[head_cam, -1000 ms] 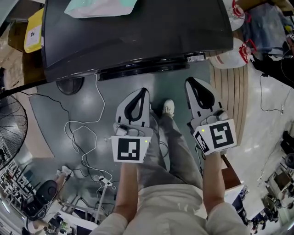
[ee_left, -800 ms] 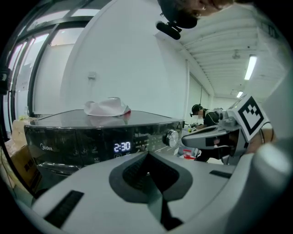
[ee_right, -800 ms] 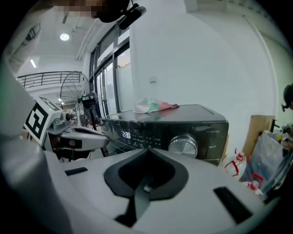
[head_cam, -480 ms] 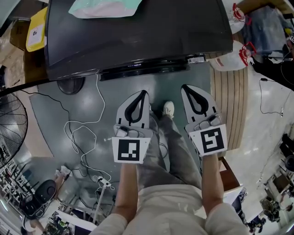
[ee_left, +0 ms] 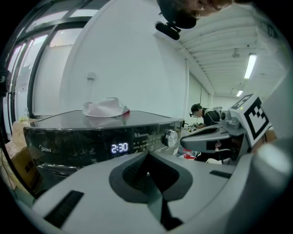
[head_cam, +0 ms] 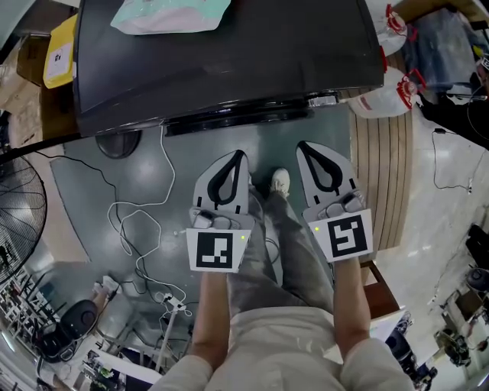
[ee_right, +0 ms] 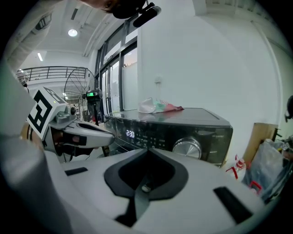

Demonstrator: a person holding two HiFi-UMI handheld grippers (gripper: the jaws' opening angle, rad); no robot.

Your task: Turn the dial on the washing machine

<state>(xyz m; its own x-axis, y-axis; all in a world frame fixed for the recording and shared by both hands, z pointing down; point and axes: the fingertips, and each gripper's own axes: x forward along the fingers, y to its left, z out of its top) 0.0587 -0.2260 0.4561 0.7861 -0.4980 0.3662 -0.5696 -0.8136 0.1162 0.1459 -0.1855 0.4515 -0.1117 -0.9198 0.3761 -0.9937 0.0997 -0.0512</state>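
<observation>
A dark washing machine (head_cam: 229, 61) with a glossy flat top stands in front of the person, its control panel facing both grippers. The left gripper (head_cam: 238, 156) and the right gripper (head_cam: 303, 148) are held side by side above the grey floor (head_cam: 92, 176), both pointing at the machine and well short of it. In each gripper view the jaws are pressed together with nothing between them. A crumpled pale bag (head_cam: 170, 15) with pink and green patches lies on the machine's top, toward the back. On the panel a lit display (ee_left: 119, 147) reads 2:30. The chrome dial (ee_right: 187, 148) sits on the panel to the right of that display, ahead of the right gripper's closed tips and untouched by either gripper.
</observation>
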